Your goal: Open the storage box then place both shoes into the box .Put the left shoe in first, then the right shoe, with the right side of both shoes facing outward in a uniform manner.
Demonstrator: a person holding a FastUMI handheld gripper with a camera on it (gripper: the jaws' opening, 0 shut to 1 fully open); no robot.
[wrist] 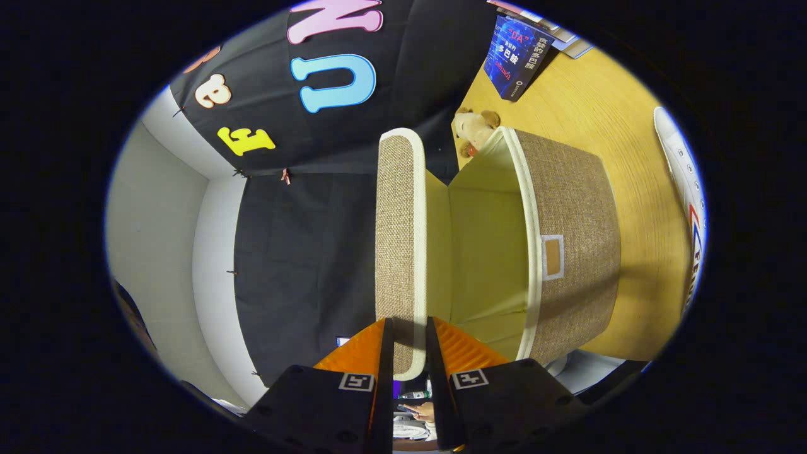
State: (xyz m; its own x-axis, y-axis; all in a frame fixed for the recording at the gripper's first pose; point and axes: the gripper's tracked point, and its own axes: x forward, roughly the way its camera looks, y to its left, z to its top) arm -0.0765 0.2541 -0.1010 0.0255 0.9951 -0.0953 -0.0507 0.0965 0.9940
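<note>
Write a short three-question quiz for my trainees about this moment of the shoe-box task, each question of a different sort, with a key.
1. True or false: the gripper is shut on the edge of the box lid.
2. Multiple choice: the storage box is (A) closed, (B) open and holding no shoe in the part that shows, (C) open with both shoes in it.
3. Fill in: on the wooden table beyond the box, next to the blue book, sits a small plush ____.

Key: 1 true. 2 B; the white shoe lies on the table beside the box. 3 toy.
</note>
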